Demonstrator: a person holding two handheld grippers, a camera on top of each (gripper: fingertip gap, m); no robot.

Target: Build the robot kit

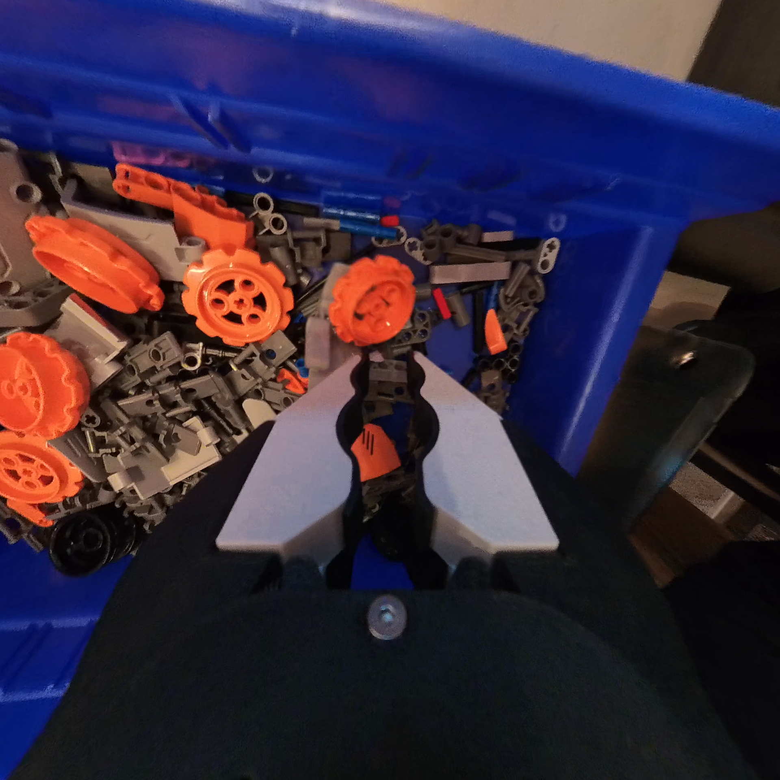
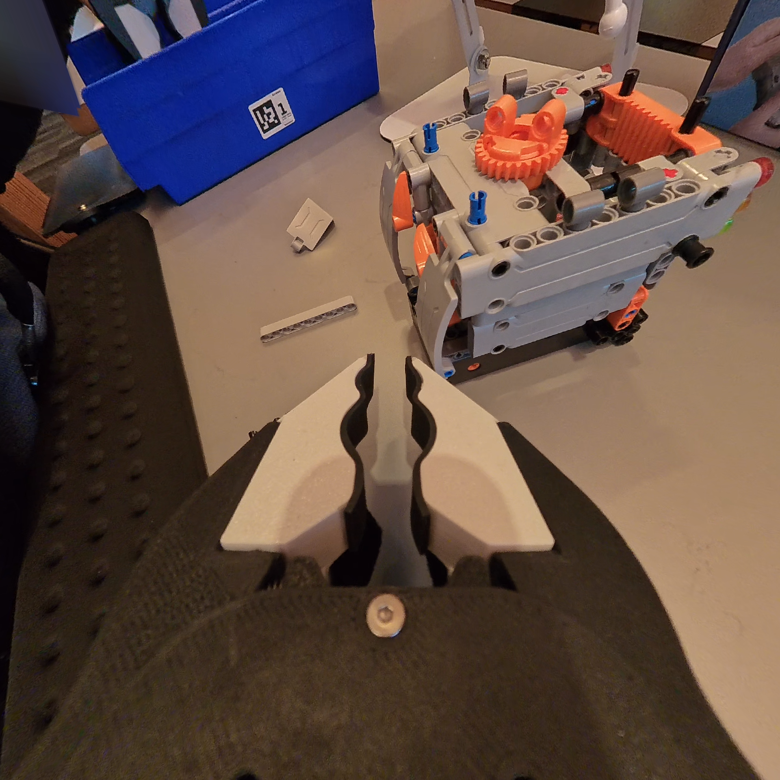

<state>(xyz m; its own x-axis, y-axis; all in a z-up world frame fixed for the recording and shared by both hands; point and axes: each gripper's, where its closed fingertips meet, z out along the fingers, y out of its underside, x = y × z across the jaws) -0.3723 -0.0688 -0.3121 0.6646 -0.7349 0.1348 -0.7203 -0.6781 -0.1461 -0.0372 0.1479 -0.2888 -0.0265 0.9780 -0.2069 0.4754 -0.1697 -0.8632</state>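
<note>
My left gripper is inside a blue bin, low over a pile of grey and orange building pieces. Its jaws stand a little apart, with dark grey pieces showing in the gap; I cannot tell whether they touch them. An orange toothed wheel lies just past the fingertips. My right gripper hovers over the grey table, jaws slightly apart and empty. A half-built grey and orange model stands just ahead to its right. A grey beam and a grey panel lie ahead to its left.
More orange wheels and a black tyre lie at the left of the pile. The blue bin, with the left gripper in it, stands at the table's far left. A black studded mat runs along the left edge. A white stand is behind the model. Left tips and right tips are each some 20 cm from the grey panel.
</note>
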